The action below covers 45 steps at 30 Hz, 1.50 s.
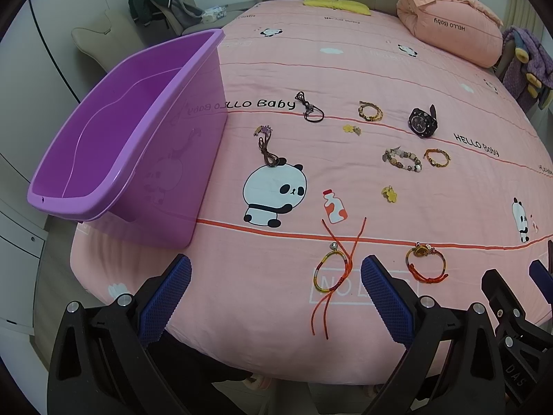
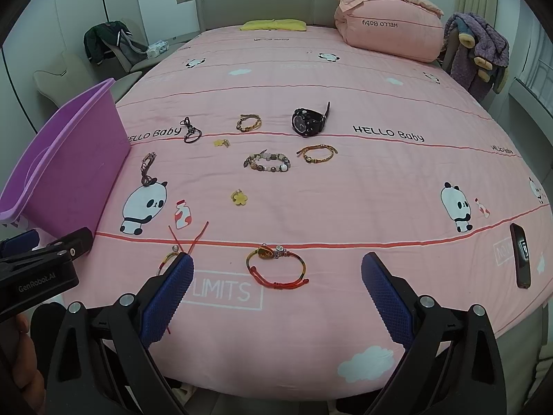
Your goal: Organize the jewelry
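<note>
With both grippers spread wide and empty, I'm hovering at the bed's near edge.
Left gripper [image 1: 276, 294] frames the yellow bracelet [image 1: 331, 273]; right gripper [image 2: 276, 294] lines up on the red bracelet [image 2: 276, 268], touching nothing. Beyond lie the beads [image 2: 269, 163] and watch [image 2: 308, 121], spread apart for easy picking, I'd guess; the bin [image 1: 114, 145] waits empty at left.

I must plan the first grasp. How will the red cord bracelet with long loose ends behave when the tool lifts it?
The red cord bracelet will probably be floppy: its thin loop lies flat on the pink bedsheet and would sag when lifted. Its long loose ends would likely dangle and drag. It looks light, so the soft sheet should not hold it.
</note>
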{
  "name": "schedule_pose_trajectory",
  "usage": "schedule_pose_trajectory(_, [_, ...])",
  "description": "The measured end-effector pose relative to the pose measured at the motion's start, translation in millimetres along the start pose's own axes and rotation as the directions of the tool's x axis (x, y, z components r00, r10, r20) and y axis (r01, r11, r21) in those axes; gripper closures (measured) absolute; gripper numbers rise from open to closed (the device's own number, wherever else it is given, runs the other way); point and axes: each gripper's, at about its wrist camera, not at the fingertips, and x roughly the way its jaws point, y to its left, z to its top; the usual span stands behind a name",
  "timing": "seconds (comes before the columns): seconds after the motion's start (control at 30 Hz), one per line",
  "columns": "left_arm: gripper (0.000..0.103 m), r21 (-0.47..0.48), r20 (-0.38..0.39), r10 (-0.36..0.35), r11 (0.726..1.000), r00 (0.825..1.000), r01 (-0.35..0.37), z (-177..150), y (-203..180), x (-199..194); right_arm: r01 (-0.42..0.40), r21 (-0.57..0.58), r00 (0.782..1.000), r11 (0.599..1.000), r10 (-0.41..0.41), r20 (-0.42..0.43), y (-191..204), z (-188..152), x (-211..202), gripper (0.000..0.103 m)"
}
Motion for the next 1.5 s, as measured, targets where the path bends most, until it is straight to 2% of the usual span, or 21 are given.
schedule_pose_trajectory(1.1, [0.006, 0.002, 0.004, 0.009, 1.000, 1.000, -0.009, 1.8, 1.0, 0.2, -0.007, 0.001, 1.000, 1.000, 0.007, 0.002, 1.2, -1.3, 3.0, 0.010])
schedule_pose_trajectory(1.5, [0.006, 0.000, -0.031, -0.022, 1.000, 0.999, 0.022, -21.4, 9.6, 39.3, -0.007, 0.003, 0.999, 1.000, 0.007, -0.051, -13.4, -21.2, 38.4, 0.010])
